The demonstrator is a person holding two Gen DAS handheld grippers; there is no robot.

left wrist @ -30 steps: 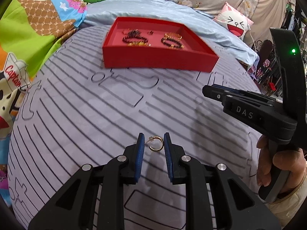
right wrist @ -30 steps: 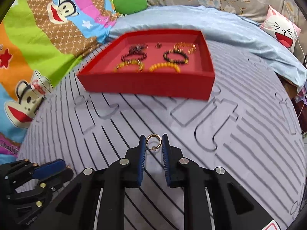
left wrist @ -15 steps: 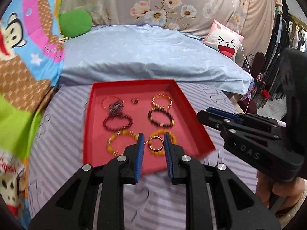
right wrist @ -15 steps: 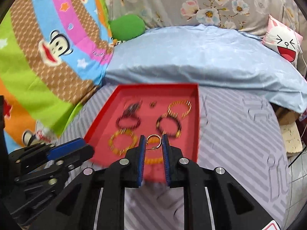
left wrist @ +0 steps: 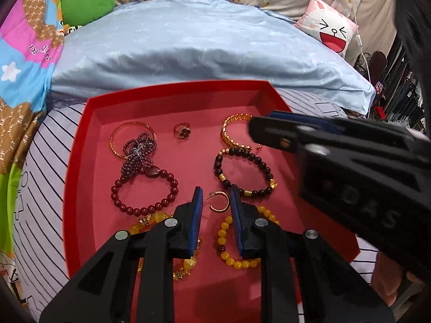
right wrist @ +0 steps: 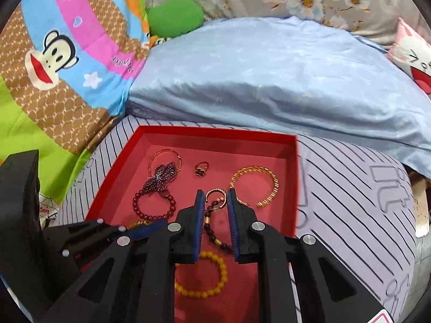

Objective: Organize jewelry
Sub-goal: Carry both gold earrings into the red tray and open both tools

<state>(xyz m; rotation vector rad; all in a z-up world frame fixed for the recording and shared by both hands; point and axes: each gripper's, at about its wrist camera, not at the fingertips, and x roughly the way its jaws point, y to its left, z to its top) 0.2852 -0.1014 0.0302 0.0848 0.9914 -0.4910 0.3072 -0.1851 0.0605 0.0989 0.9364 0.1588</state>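
My left gripper (left wrist: 215, 197) is shut on a small gold hoop earring (left wrist: 218, 202), held over the red tray (left wrist: 80, 140). My right gripper (right wrist: 215, 197) is shut on a second gold hoop earring (right wrist: 215, 197), also above the red tray (right wrist: 118, 161). Inside the tray lie a dark red bead bracelet (left wrist: 144, 191), a black bead bracelet (left wrist: 243, 171), yellow bead bracelets (left wrist: 237, 242), a gold cuff (left wrist: 231, 132), a thin gold bangle (left wrist: 129, 137), a purple bead strand (left wrist: 138, 152) and a ring (left wrist: 183, 131). The right gripper's body (left wrist: 350, 167) crosses the tray's right side in the left wrist view.
The tray rests on a grey striped cover (right wrist: 350, 188). Behind it lies a light blue pillow (left wrist: 202, 48). A colourful cartoon blanket (right wrist: 54, 67) is at the left, a green cushion (left wrist: 86, 2) at the back, and a pink and white face cushion (left wrist: 328, 29) at the right.
Both grippers have travelled forward across the striped cover to hang over the red tray, each still holding its earring. The tray has come from far off to directly beneath the fingers.
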